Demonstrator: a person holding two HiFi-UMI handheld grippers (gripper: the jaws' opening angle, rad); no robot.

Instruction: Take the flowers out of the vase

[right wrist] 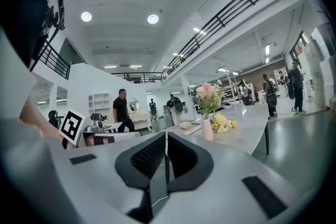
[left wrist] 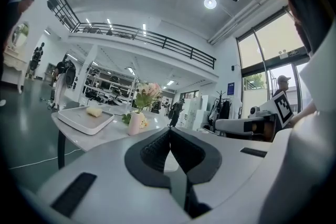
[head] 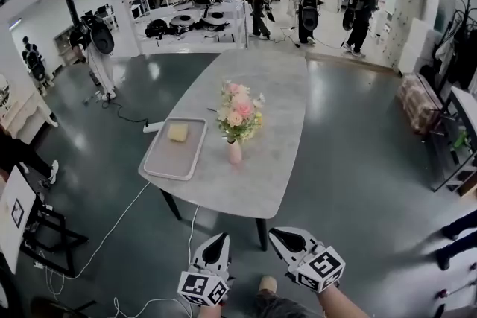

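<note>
Your left gripper (head: 220,238) and right gripper (head: 276,234) sit side by side, each with its jaws pressed together on nothing. Ahead of both sets of fingertips, well apart from them, the pink vase (head: 234,152) stands upright on the grey table (head: 279,78) with the flowers (head: 240,111) in it. Beyond your left fingers, left of the vase, lies a tray (head: 170,164) holding a yellow block (head: 178,132).

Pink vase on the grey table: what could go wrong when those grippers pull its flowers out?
The slim pink vase carries a wide pink bouquet, so it looks top-heavy: pulling the stems might tip or lift it unless one gripper steadies it. The left gripper and right gripper are shut; unopened, they could knock it over.
</note>
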